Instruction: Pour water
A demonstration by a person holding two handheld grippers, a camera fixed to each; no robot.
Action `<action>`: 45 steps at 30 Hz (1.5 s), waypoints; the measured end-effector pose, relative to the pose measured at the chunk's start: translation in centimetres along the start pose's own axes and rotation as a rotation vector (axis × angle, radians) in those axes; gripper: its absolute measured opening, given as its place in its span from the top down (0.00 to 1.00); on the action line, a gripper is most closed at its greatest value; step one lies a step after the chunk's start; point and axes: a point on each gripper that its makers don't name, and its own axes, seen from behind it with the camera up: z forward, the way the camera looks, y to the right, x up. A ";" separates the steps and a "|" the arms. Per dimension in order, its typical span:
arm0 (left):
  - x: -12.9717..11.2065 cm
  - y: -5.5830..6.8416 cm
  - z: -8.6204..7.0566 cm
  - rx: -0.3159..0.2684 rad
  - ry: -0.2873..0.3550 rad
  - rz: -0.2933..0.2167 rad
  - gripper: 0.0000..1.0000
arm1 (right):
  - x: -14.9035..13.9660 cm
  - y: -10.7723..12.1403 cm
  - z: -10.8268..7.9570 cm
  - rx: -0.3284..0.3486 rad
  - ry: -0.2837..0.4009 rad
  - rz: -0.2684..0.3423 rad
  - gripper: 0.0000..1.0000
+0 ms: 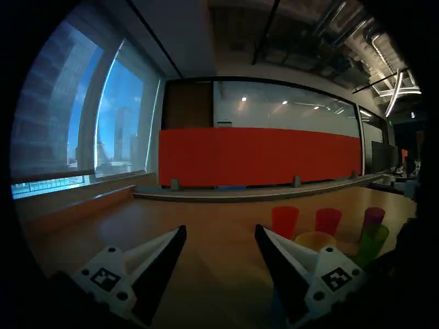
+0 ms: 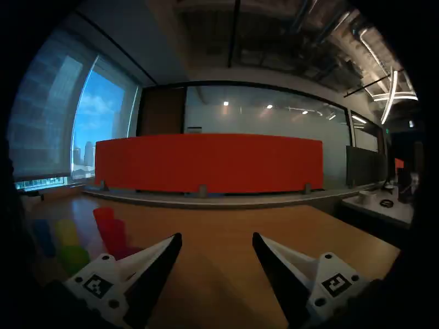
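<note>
Jaws gaping wide on left gripper [image 1: 219, 241] and right gripper [image 2: 217, 244], holding nothing. Cups [image 1: 328, 220] clustering at 4 o'clock on table [image 1: 219, 216]; tight packing risking gripper knocking neighbours over.

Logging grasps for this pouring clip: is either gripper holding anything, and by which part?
Nothing is held: the left gripper and right gripper are both open and empty.

Desk: a wooden desk top [image 1: 219, 236] is shown.
Back row: at 4 o'clock in the left gripper view, an orange cup [image 1: 285, 219], a red cup [image 1: 328, 219] and a purple cup [image 1: 373, 216] are stood side by side.
Front row: a yellow cup [image 1: 315, 240] and a green cup [image 1: 373, 242] are set just nearer.
Right gripper view: the cups are seen blurred at 8 o'clock.
Far edge: a red divider panel [image 1: 258, 156] is mounted at 12 o'clock.
</note>
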 end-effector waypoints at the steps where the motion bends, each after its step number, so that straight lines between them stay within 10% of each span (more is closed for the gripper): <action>1: 0.0 0.0 0.0 0.000 0.000 0.000 0.07 | -0.1 0.1 0.0 -0.001 0.001 0.000 0.00; 45: 0.0 0.0 0.0 0.000 0.000 0.000 0.07 | -0.3 1.1 -0.3 -0.009 0.020 0.013 0.01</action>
